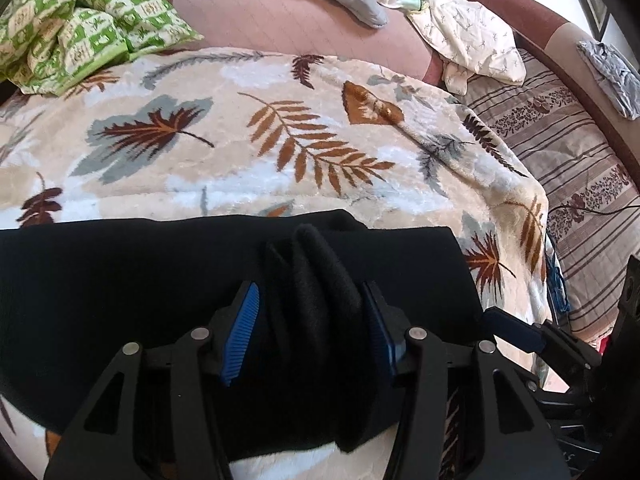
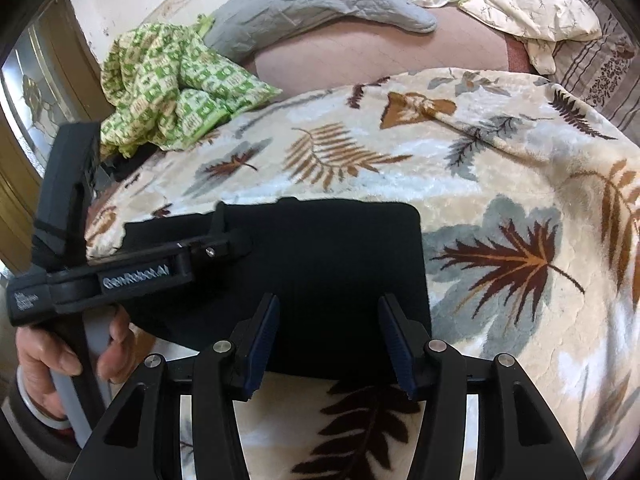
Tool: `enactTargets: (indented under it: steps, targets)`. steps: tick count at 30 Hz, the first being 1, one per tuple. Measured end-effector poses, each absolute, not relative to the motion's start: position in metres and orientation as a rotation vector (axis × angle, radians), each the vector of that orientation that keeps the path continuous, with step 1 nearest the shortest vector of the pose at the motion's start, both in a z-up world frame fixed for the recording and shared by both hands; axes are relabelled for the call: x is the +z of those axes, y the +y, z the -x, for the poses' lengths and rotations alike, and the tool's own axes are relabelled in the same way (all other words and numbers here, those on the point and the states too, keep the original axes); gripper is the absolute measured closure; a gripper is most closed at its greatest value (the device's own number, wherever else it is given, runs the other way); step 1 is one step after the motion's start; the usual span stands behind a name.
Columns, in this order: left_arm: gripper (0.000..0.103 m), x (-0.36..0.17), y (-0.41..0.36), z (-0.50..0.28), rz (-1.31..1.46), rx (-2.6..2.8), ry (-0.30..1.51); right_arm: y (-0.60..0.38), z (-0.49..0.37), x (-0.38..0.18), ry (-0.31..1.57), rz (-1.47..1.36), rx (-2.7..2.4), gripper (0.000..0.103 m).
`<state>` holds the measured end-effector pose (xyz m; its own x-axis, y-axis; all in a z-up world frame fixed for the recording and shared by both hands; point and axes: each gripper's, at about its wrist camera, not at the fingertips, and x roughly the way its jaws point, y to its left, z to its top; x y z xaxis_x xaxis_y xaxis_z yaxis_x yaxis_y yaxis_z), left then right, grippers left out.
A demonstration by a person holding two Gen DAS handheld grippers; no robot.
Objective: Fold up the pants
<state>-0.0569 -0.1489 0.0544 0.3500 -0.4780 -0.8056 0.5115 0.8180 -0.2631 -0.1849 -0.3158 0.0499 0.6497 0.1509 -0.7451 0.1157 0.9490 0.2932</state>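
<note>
The black pants (image 2: 320, 272) lie folded near the blanket's (image 1: 280, 140) front edge. The left gripper (image 1: 312, 332) straddles a raised fold, probably loosely; the right gripper (image 2: 328, 344) hangs open and empty over their near edge.

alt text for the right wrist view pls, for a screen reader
The right gripper hangs open over the near edge of folded black pants lying on a leaf-print blanket. At left, a hand holds the left gripper at the pants' far left side; crumpled bedding lies behind.
</note>
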Motion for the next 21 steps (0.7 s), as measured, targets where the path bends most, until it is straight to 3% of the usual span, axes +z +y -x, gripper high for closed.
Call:
enactTargets:
  steps: [13, 21]
  targets:
    - [0.051, 0.069, -0.119, 0.071, -0.003, -0.616, 1.022, -0.282, 0.176, 0.048, 0.897, -0.295, 0.084, 0.049]
    - [0.040, 0.066, -0.093, 0.075, 0.058, -0.585, 1.055, -0.267, 0.170, 0.034, 0.947, -0.250, 0.084, 0.045]
